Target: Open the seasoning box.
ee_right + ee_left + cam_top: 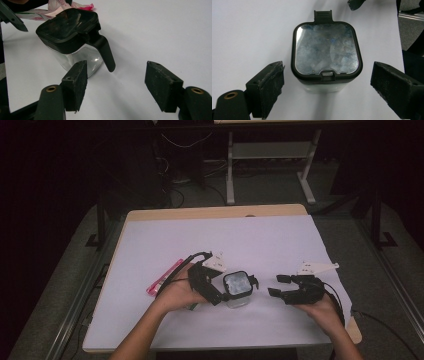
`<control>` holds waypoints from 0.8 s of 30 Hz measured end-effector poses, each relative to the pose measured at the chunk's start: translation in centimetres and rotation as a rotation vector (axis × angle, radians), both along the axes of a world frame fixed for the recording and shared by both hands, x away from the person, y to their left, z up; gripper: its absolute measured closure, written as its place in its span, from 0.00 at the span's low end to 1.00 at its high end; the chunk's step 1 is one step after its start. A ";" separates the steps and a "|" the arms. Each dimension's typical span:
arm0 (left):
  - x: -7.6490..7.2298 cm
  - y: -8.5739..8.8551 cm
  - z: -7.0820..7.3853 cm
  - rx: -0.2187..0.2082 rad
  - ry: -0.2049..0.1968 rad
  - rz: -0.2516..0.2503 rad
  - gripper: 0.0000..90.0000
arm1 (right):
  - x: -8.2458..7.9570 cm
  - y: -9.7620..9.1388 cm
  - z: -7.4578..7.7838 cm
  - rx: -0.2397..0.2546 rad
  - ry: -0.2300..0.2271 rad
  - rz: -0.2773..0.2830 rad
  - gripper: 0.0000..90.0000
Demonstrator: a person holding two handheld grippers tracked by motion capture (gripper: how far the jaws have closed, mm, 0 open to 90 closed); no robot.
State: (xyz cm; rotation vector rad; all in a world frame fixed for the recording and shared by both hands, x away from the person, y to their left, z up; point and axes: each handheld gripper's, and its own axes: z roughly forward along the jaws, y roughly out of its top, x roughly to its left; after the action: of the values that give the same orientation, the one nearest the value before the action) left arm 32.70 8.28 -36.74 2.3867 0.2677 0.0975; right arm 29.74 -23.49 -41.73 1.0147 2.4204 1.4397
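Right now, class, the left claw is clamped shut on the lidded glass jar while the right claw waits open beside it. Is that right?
Not quite. The left claw is open: in the left gripper view its pads stand clear of the lidded glass jar on both sides. The right claw does wait open beside it.

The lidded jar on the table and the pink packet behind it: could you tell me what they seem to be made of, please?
The jar looks like clear glass or hard clear plastic: its wall is see-through with bright glints. Its lid and handle look like glossy black plastic, the lid's window mirroring light. The pink packet seems to be thin crinkled plastic film or foil.
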 end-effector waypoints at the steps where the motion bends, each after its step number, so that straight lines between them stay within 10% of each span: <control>1: 0.0 -0.1 -0.2 0.012 -0.001 -0.001 0.12 | 0.0 0.0 0.0 0.000 0.000 0.000 0.38; 17: 0.0 -1.3 -1.9 0.088 -0.022 0.004 0.13 | 0.0 0.0 -0.1 -0.002 0.005 -0.001 0.38; 24: 0.1 -1.2 -1.8 0.030 -0.002 0.019 0.17 | 0.0 -0.1 -0.1 -0.007 0.001 -0.002 0.38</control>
State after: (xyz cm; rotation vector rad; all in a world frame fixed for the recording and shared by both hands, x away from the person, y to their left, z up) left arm 32.75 7.03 -38.53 2.4144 0.2893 0.1136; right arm 29.75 -23.64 -41.87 1.0158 2.4228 1.4290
